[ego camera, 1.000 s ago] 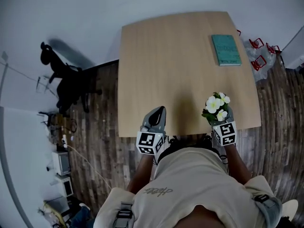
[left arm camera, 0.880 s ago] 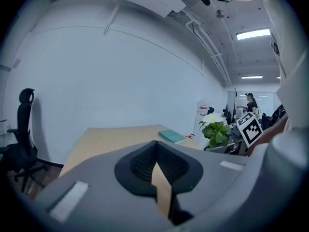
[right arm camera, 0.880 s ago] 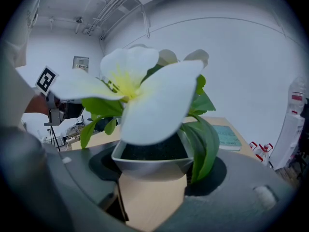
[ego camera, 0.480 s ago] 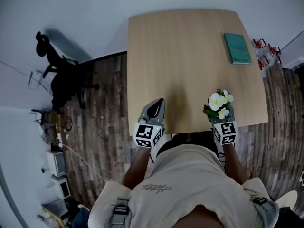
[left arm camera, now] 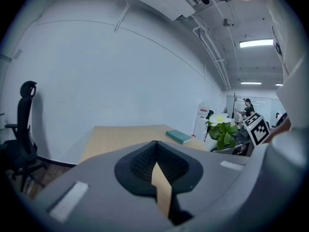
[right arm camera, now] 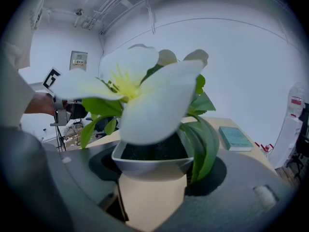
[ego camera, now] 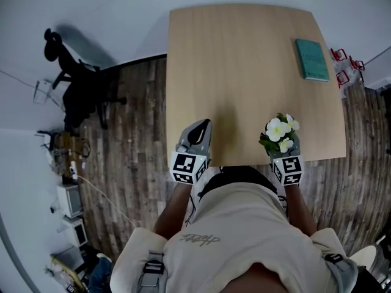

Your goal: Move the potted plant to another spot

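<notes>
Right claw (ego camera: 281,144) grips the potted plant (ego camera: 279,130) by its grey pot, upright, at the near right edge of the table (ego camera: 244,60). Left claw (ego camera: 198,137) is closed and empty, well apart from the plant. A teal book (ego camera: 311,58) lies far right.

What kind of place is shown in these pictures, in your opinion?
Probably an office or a workroom. A black swivel office chair stands on dark wood-plank flooring, a large light wooden table holds a teal book, and long tube lights run along a ceiling with bare pipes.
</notes>
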Demonstrator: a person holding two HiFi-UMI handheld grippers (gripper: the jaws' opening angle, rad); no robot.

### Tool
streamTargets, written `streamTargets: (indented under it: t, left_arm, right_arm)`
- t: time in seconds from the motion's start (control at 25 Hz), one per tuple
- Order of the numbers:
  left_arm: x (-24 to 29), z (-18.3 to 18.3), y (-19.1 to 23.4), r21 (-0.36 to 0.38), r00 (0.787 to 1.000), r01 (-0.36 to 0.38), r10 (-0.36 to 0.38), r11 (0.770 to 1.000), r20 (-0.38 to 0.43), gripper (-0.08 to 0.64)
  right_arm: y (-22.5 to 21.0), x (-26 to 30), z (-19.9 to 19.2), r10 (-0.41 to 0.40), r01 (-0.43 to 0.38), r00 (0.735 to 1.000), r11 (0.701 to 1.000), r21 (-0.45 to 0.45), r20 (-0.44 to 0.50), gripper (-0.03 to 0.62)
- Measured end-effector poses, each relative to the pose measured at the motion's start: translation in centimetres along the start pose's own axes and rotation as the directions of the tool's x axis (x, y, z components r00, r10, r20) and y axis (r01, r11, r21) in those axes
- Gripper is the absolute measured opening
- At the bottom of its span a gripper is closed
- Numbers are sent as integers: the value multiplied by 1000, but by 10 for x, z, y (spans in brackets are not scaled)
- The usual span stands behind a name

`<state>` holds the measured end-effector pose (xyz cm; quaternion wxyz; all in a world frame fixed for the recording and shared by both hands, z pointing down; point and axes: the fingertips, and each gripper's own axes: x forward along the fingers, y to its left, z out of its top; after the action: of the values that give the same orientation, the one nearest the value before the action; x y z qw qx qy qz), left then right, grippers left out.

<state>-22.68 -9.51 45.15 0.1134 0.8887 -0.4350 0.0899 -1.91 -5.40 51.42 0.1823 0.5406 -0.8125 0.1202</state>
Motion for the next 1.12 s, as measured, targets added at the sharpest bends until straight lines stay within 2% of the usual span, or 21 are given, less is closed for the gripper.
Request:
streamTargets:
  t: [0.24, 0.36, 0.52, 0.68, 0.96, 1.12]
  left_arm:
    - [-10, 0, -3, -32, 998, -51, 51, 998, -25, 17]
    - [-16, 0, 1, -43, 994, -104, 102, 994, -46, 17]
    - [-23, 10, 13, -107, 983, -186, 183, 977, -33, 17]
    - [-26, 19, 20, -73, 966, -258, 256, 963, -39, 17]
    - [-37, 8, 25, -81, 956, -292, 289, 953, -44, 17]
    - [-52, 1, 41, -106, 954, -298, 297, 949, -31, 17]
  right_arm:
    - [0, 11, -6, 62, -62, 998, 998, 17, 15, 339]
    - [0, 16, -9, 95, -96, 995, 995, 24, 31, 339]
    - [-3, 28, -14, 129, -129, 991, 992, -14, 39, 341]
    - [-5, 37, -17, 163, -161, 986, 985, -53, 36, 341]
    - [1, 59, -24, 229, -228, 973, 971, -66, 4, 341]
    - [16, 70, -23, 237, -238, 971, 968, -84, -20, 341]
